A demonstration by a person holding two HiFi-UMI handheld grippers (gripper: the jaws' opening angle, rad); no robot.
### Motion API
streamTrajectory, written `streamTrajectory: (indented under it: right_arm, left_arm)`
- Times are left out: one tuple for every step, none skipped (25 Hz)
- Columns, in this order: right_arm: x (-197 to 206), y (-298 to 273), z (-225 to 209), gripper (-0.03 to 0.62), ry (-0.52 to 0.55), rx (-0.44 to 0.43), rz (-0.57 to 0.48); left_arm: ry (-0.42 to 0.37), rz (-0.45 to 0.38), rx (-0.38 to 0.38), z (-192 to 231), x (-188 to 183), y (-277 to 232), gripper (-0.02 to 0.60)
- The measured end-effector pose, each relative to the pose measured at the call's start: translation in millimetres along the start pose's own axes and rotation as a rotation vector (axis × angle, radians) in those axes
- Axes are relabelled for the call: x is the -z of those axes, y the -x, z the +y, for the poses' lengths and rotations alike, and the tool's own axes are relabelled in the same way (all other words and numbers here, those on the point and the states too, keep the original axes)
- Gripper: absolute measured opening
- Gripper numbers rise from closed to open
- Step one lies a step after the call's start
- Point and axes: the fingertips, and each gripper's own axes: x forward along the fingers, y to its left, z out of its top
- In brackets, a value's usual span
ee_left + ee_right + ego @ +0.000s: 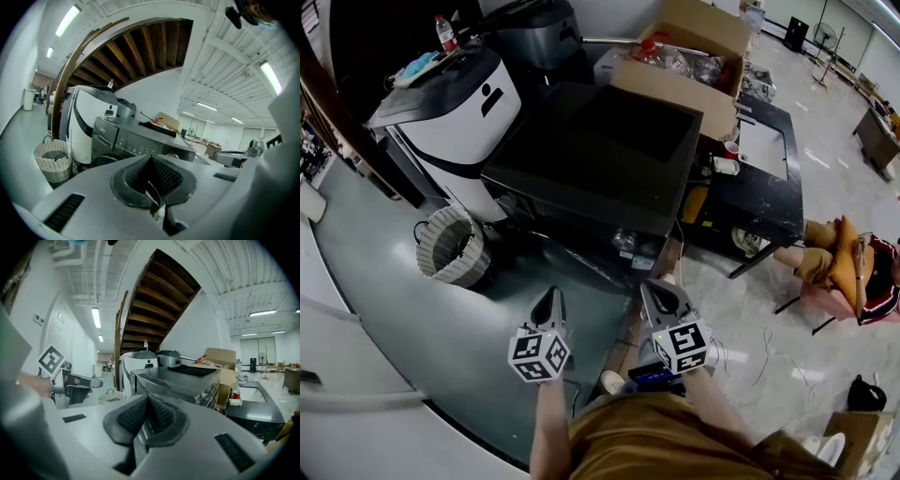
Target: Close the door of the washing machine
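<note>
dark grey metal, the washing machine point(600, 159) stands in the middle of the head view, just ahead of both grippers, its flat top almost black. its front faces the person. in the left gripper view a control panel point(133, 143) with a row of small buttons runs across the upper front. below it sits the dark round door point(105, 159), partly cut off by the gripper's body, so it may be shut or ajar; i cannot tell which.

the left gripper point(550, 298) and the right gripper point(659, 292) are held side by side, apart from the machine and pointing at its front. each has its ribbed pads pressed together with nothing between them.

a white appliance point(459, 122) with black trim stands just beside the machine on its left, with a bottle point(446, 33) on top. a woven basket point(450, 246) sits on the floor in front of it. an open cardboard box point(694, 56) rests behind the machine's right corner, and a low black table point(764, 202) on the right carries a red cup point(730, 148).

the floor point(412, 309) is smooth grey-green on the left and pale tile on the right. the underside of a wooden staircase point(140, 47) arches overhead, with strip lights on a white ceiling.
</note>
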Motion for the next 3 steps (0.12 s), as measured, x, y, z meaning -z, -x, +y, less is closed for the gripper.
streamTrajectory:
  right_arm:
    - [-0.4, 0.1, -2.7, 0.012, -0.001, 0.002, -0.002]
    - [-0.9, 0.1, -5.3, 0.012, -0.003, 0.005, -0.005]
    - [-1.5, 0.0, -7.9, 0.012, -0.005, 0.007, -0.009]
  left_arm:
    - [-0.002, 0.0, 0.002, -1.4, -0.6, -2.2, 0.025]
    - [-0.004, 0.0, 0.003, -2.7, -1.4, -4.5, 0.025]
    - [-0.007, 0.001, 0.005, -4.0, -2.2, -6.9, 0.025]
